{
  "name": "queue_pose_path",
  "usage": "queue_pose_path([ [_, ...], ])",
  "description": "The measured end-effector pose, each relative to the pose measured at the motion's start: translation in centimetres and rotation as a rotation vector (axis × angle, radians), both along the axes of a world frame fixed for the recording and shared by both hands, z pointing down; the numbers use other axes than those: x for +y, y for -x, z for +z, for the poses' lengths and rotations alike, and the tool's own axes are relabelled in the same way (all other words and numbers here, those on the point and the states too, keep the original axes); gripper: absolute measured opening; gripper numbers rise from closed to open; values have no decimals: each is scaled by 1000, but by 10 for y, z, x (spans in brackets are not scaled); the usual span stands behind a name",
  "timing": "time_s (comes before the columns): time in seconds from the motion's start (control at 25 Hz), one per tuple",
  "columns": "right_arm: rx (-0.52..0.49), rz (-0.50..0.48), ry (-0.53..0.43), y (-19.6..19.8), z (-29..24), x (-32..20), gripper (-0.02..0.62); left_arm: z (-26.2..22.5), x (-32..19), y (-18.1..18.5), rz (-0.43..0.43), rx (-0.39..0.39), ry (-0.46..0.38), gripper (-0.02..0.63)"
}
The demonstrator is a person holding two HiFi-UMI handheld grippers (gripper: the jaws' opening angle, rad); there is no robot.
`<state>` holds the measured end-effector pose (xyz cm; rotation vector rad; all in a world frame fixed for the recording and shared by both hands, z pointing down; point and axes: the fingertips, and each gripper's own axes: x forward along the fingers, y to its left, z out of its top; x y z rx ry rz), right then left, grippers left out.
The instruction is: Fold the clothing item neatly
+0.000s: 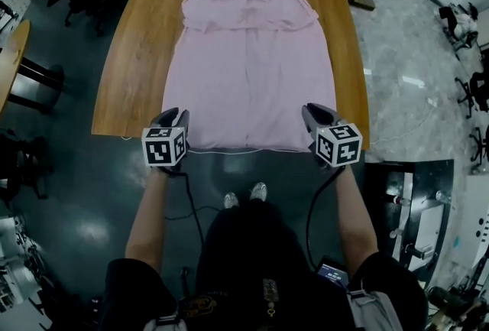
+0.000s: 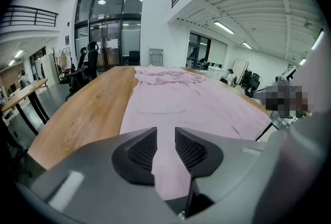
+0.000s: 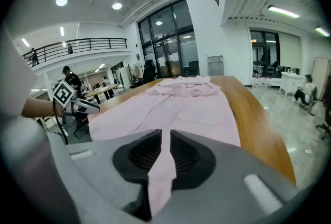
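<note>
The left gripper (image 1: 176, 115) is standing narrowly parted, the near hem of the pink garment (image 1: 252, 77) lying loose between its pads, while the right gripper (image 1: 312, 111) is pinching the hem's other corner. If only one corner is rising, the hem is likely slipping out and skewing. Farther along the table (image 1: 145, 39), a lopsided pull is risking dragging the gathered upper part (image 1: 244, 8) askew.
</note>
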<state>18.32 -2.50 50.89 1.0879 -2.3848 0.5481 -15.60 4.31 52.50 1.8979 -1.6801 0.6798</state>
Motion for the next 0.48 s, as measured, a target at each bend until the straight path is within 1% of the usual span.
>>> queue_pose_path([
  [0.12,53,46,25,-9,19,23,54,10,22,22,-31,-17,-29,163],
  [0.2,83,78,38,-18,31,37,58,19,36,35,-49,-27,-41,184],
  [0.32,135,143,20,-36,44,50,84,35,55,48,-77,-37,-40,216],
  [0.4,162,186,-3,-49,48,57,127,42,65,54,-92,-43,-35,243],
  [0.48,183,217,-15,-62,52,64,204,46,73,58,-105,-40,-32,256],
])
